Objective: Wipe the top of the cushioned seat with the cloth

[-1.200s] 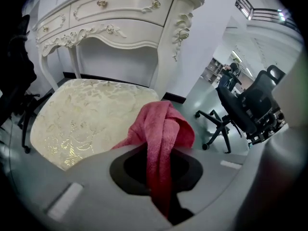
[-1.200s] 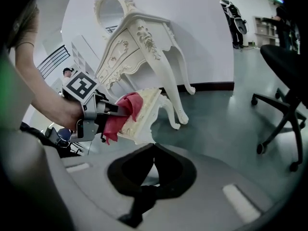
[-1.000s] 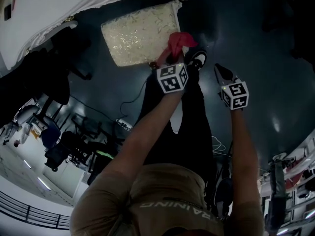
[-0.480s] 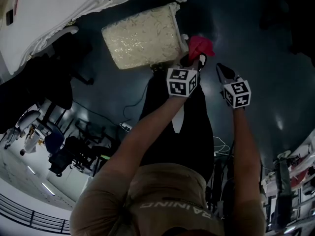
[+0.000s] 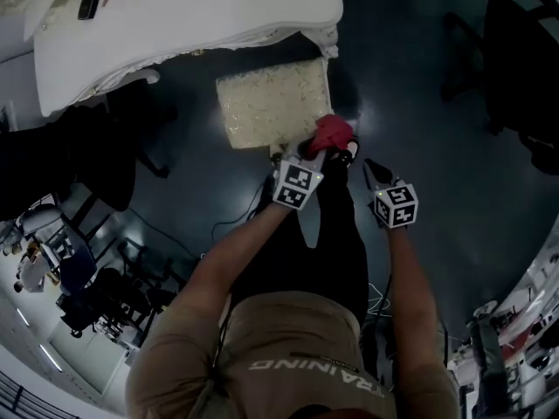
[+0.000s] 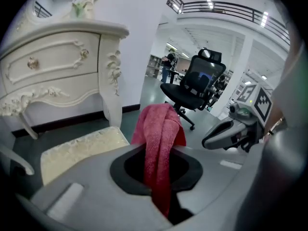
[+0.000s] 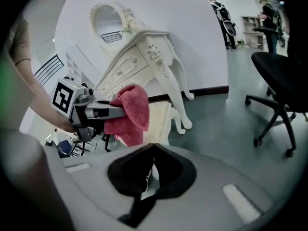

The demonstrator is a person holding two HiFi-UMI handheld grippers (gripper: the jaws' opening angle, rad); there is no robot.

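The left gripper [image 5: 316, 153] clamps a red terry cloth [image 6: 160, 134].
It hangs beside the cream brocade cushioned seat [image 5: 271, 103]; right gripper [image 7: 152, 153] clenched, empty.

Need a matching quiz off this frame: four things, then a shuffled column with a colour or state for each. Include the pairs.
1 cloth
2 cushioned seat
3 right tongs
4 office chair

A black
B shut, empty
C cream
D held in the left tongs

Pairs: 1-D, 2-C, 3-B, 4-A
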